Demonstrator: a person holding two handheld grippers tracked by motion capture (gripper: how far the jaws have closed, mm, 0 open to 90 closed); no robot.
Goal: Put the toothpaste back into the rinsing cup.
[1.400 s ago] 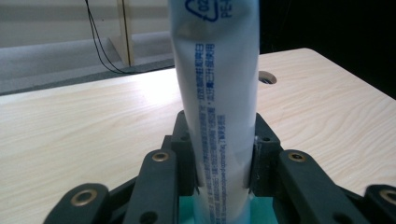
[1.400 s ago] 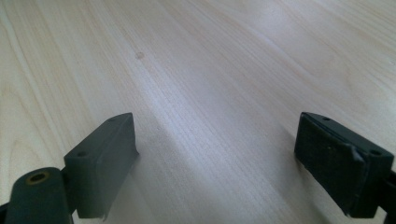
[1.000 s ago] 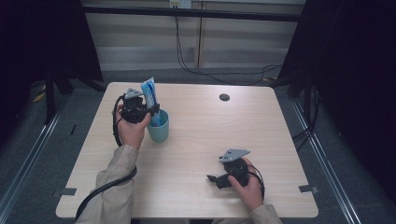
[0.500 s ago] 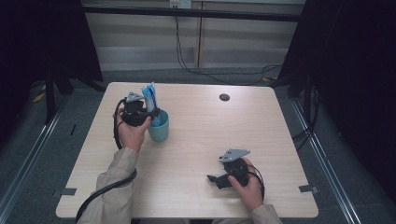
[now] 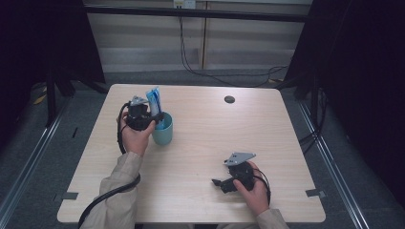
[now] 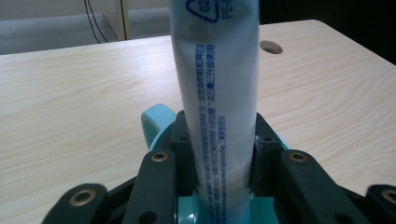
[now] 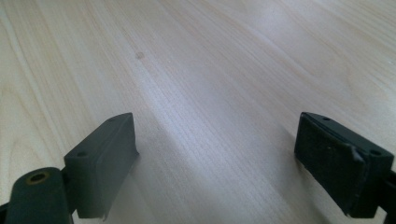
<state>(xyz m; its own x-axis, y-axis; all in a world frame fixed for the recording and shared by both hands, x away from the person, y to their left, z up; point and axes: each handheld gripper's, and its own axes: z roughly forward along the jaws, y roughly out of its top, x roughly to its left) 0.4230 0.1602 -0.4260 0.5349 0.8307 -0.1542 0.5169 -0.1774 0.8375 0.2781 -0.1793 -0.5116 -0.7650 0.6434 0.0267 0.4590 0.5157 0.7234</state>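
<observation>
We held the left gripper (image 5: 154,116) over the left half of the pale wooden surface (image 5: 267,129), its jaws closed on a light blue tube (image 5: 154,101) that stood upright above a teal cup (image 5: 163,132). In the left gripper view the tube (image 6: 219,93) rose straight up between the two black jaws, pinched at its lower part, with small blue print running along its length and a recycling mark near the top; the cup (image 6: 156,122) showed as a teal rim just behind and below the jaws, so the tube's bottom end sat at the cup's mouth, though we could not tell how far it reached inside. From the high view the cup stood just to the right of our left hand (image 5: 136,138), touching or nearly touching the gripper. Our right gripper (image 5: 220,183) lay low near the front right part of the surface, well apart from the cup and tube, with our right hand (image 5: 253,191) around it and its grey plate on top. In the right gripper view its jaws stood wide apart with only bare wood grain (image 7: 210,93) between them. A small dark round hole (image 5: 229,99) sat toward the far edge of the surface.
</observation>
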